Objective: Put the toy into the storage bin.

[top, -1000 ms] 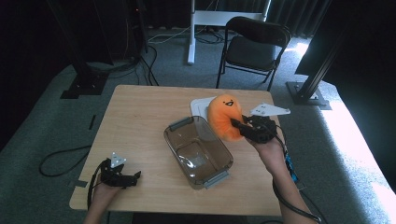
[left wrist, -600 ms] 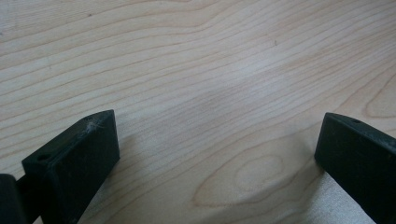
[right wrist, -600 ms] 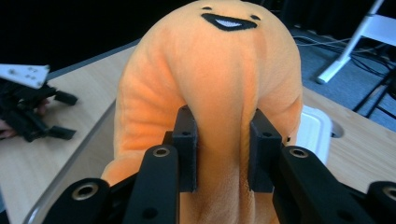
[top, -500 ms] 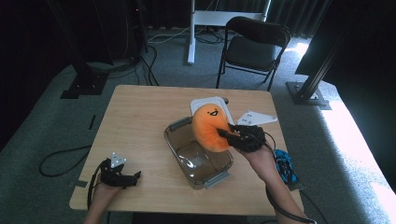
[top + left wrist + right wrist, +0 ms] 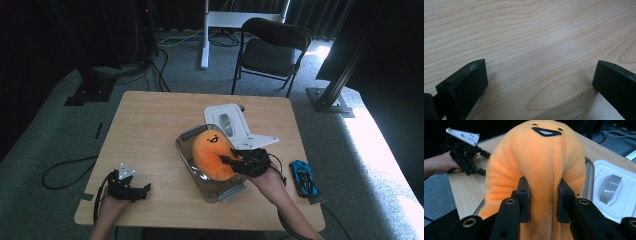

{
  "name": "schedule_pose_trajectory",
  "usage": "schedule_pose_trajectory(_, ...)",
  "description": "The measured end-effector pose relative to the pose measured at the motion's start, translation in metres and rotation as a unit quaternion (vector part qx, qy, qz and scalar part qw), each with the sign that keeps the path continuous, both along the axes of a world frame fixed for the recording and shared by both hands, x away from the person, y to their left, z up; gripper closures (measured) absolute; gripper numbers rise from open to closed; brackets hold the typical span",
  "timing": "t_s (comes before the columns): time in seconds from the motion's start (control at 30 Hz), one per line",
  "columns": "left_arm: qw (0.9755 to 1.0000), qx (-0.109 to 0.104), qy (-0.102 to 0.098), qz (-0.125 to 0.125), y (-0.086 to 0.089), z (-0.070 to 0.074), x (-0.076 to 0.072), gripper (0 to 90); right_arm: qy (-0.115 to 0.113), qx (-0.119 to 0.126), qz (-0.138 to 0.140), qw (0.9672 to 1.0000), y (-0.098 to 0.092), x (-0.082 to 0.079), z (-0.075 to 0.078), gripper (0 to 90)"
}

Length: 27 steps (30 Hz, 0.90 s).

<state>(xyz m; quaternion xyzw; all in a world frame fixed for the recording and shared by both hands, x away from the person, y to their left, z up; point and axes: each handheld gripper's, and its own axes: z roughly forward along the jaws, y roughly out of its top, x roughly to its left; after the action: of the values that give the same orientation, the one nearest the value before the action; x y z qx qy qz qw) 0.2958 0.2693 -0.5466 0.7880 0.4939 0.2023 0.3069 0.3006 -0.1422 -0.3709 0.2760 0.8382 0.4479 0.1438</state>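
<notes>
An orange plush toy (image 5: 212, 154) with a smiling face hangs over the clear rectangular container (image 5: 186, 136) in the middle of the table. My right gripper (image 5: 226, 161) is shut on the plush toy (image 5: 536, 170); in the right gripper view both pads (image 5: 524, 192) dig into its soft body. My left gripper (image 5: 145, 189) rests near the table's front left corner. In the left gripper view its jaws stand wide apart over bare wood, with nothing between them.
A white lid (image 5: 229, 122) with a grey handle lies just behind the container. A blue toy car (image 5: 303, 177) sits near the table's right edge. A folding chair (image 5: 270, 50) stands beyond the far edge. The wooden table (image 5: 145, 130) has free room on its left half.
My right gripper has carried the orange plush leftward and down, from beside the white lid to over the container. The left gripper has stayed where it was.
</notes>
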Motion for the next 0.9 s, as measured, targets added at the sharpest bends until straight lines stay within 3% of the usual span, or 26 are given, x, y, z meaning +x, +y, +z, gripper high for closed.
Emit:
schedule_pose_trajectory(0.3,1.0000,0.000,0.000,0.000,0.000,0.000,0.000,0.2,0.014,-0.029,0.004,0.9995,0.010,0.000,-0.017,69.6)
schedule_pose_trajectory(0.9,1.0000,0.000,0.001,0.000,0.000,0.000,0.000,0.2,0.053,-0.057,0.007,0.9969,0.014,0.008,-0.042,69.0)
